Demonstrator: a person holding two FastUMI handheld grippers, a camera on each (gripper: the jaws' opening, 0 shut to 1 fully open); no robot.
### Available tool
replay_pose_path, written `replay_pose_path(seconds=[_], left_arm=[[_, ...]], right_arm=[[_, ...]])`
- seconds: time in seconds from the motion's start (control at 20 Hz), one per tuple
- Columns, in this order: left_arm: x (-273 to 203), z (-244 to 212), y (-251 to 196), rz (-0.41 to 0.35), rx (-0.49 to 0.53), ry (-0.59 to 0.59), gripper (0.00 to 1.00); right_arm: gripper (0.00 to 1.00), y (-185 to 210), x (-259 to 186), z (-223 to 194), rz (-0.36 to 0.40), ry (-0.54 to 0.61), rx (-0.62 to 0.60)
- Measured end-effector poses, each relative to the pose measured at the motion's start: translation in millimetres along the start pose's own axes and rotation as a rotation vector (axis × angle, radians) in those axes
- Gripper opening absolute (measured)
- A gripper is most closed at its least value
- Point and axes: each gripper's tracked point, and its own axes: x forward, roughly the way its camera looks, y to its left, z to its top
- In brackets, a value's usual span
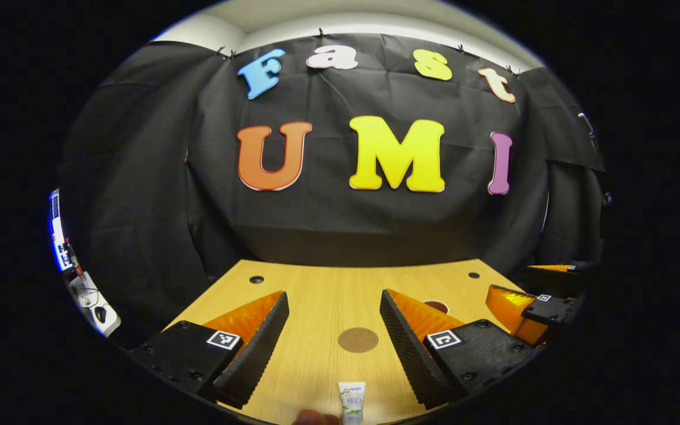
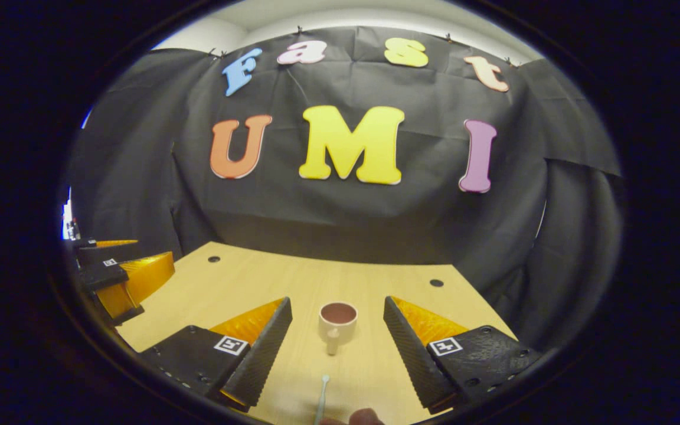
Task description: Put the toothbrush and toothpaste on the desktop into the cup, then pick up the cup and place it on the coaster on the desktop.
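While nothing is yet lifted, first step in hand: loading the cup. Left gripper (image 1: pixel 334 330) spread wide and empty above the bench (image 1: pixel 316 295), toothpaste (image 1: pixel 352 401) lying at 6 o'clock between its fingers, coaster (image 1: pixel 358 340) just beyond at 12. Right gripper (image 2: pixel 337 330) likewise spread, cup (image 2: pixel 337 321) standing upright between its fingers, toothbrush (image 2: pixel 321 401) lying at 6 o'clock, near the cup's handle. Next, probably: lower over toothpaste or toothbrush, pinch, carry to the cup's mouth.
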Motion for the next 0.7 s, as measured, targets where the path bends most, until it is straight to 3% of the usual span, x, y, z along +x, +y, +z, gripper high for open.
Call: replay_pose_path(seconds=[0.5,0.7], left_arm=[[-35,-167,-19,-0.059,-0.039,0.498,1.0],[-40,-208,-24,-0.079,-0.015,0.604,1.0]], right_arm=[[0.95,1,-5,-145,0.034,0.42,0.008],[0.95,9,-5,-182,0.048,0.53,0.004]])
